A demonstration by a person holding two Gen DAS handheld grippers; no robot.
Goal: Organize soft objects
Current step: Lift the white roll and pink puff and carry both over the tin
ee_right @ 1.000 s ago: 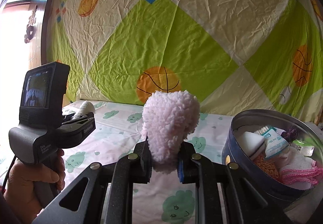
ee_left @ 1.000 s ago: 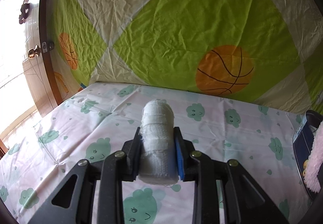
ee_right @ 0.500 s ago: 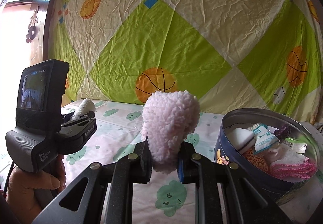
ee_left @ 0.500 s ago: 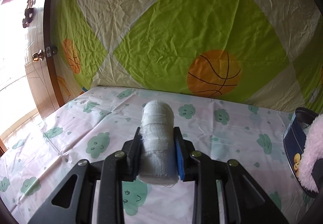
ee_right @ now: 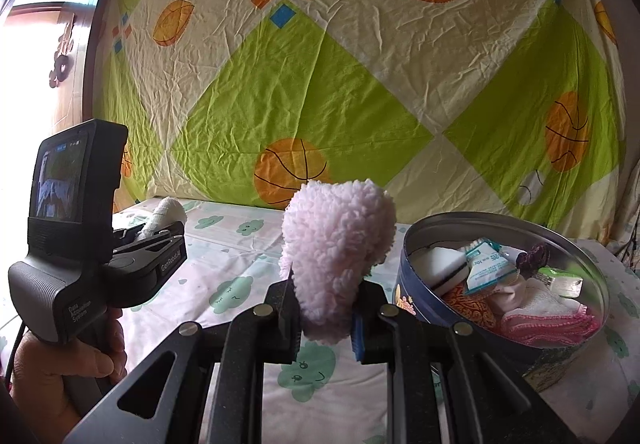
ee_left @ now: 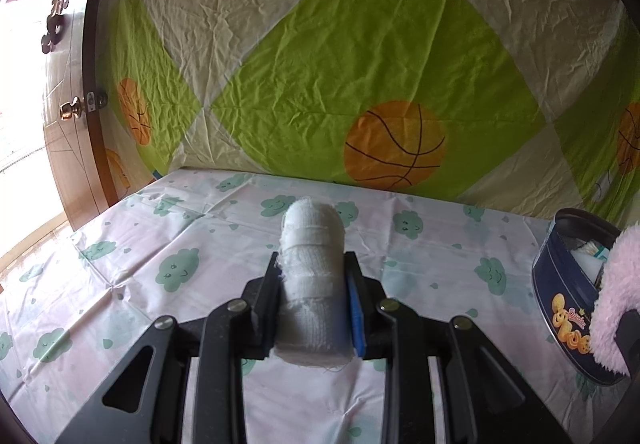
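The left hand-held gripper (ee_left: 313, 284) is clamped on a gauze roll (ee_left: 312, 276); the right hand-held gripper (ee_right: 325, 300) is clamped on a pink fluff (ee_right: 338, 248), with the tin (ee_right: 416, 308) just to its right. The tin looks crowded: either piece could catch its rim or spring back out when released.

Right wrist view: the left gripper (ee_right: 160, 228) body carries two printed legends. "GenRobot.AI" in white runs along the side of its black arm. "Data Acquisition System", three stacked lines, white on grey, sits on the handle housing.

White and teal sachet (ee_right: 486, 264) inside the round tin (ee_right: 404, 296): characters resembling "10c" visible; remaining print too small to read.

Left wrist view: the tin (ee_left: 568, 308) wall bears yellow cartoon artwork with a yellow script word; illegible.
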